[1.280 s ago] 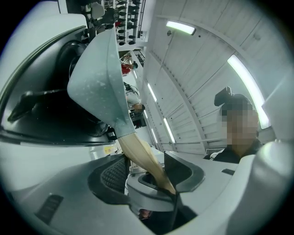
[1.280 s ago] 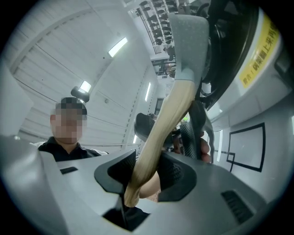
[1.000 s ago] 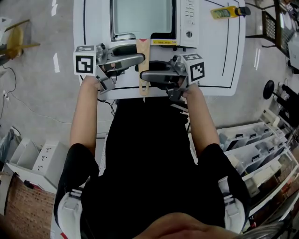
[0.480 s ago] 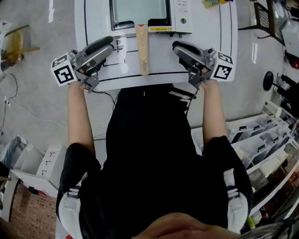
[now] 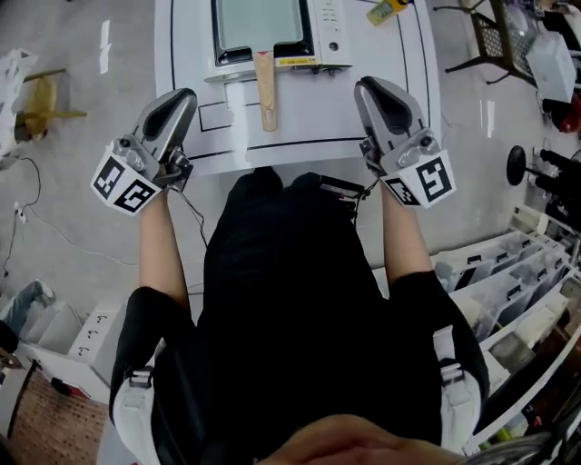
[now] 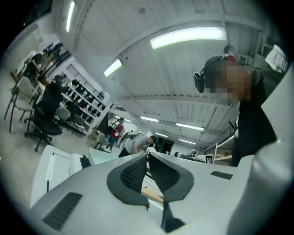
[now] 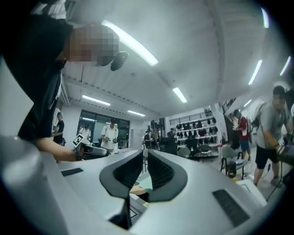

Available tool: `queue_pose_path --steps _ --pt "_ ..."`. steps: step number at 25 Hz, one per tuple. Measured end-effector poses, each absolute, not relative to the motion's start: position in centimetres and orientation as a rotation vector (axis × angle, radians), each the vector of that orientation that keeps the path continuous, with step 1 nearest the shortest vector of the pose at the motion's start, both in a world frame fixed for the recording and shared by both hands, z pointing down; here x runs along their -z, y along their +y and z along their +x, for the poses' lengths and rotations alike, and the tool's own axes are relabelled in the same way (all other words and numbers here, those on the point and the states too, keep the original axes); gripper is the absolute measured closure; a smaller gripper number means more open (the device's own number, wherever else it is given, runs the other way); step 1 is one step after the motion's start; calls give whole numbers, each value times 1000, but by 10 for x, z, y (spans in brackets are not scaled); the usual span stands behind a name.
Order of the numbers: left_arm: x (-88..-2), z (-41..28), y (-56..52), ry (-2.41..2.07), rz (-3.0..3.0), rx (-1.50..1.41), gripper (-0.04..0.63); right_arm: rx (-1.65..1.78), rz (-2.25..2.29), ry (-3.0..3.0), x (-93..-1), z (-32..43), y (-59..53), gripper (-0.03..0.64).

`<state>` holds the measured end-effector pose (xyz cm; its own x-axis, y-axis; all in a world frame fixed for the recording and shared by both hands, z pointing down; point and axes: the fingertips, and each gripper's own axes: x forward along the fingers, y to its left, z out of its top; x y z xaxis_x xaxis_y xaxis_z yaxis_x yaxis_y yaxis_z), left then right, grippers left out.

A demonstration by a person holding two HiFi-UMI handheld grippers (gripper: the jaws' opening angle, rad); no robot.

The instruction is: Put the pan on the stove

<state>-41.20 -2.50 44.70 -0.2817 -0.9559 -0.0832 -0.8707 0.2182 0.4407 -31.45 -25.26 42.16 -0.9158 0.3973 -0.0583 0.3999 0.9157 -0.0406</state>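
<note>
At the left of the head view, the left gripper is held over the near edge of the white table. Its marker cube is turned back toward the person's forearm. In the left gripper view its jaws are seen drawn almost together, having just been closing, and nothing is caught between the ribbed pads. A strip of pale wood is glimpsed below them.

Ahead of this gripper and to its right, the pan is seen resting on the white stove. Its wooden handle is pointed back toward the person. The handle lies between the two grippers — touched by neither, and roughly midway between them.

Further right, the right gripper is held over the same near edge, with its marker cube toward the person. In the right gripper view its jaws are likewise shown narrowed to a slit after just closing, with nothing gripped between the pads. The pan and stove lie ahead of it and to its left.

Beyond the right gripper, near the table's far edge, a yellow object is seen. Off to this gripper's right, on the floor, a dark chair is placed. Behind it and to the right, open storage bins are ranged beside the person.
</note>
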Motion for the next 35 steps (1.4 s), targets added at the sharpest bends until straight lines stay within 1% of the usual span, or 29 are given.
queue_pose_path --steps 3,7,11,12,14,16,19,22,26,31,35 --pt "-424 -392 -22 -2493 1704 503 575 -37 599 2987 -406 -294 -244 574" --pt "-411 -346 -17 -2724 1601 272 575 -103 517 2991 -408 -254 -239 581" --pt "-413 -288 -12 -2758 1536 242 575 -269 389 2979 -416 -199 -240 581" --pt "-416 -275 -13 -2739 1538 250 575 -231 366 2998 -422 -186 -243 580" --pt "-422 -248 -18 -2711 1547 240 575 -44 304 3068 -437 -162 -257 580" --pt "-422 -218 -25 -2721 1570 168 575 85 258 3092 -446 -135 -267 580" --pt "-418 -177 -35 -2730 1608 76 575 90 237 3055 -442 -91 -268 580" --pt "-419 -150 -37 -2717 1599 90 575 126 247 3031 -443 -60 -263 580" --pt "-426 -130 -20 -2742 1520 138 579 159 273 3044 -452 -39 -249 580" --pt "-442 -124 13 -2778 1408 108 578 124 263 3083 -467 -29 -225 581" --pt "-450 -125 35 -2772 1387 133 578 287 196 3118 -486 -27 -223 581"
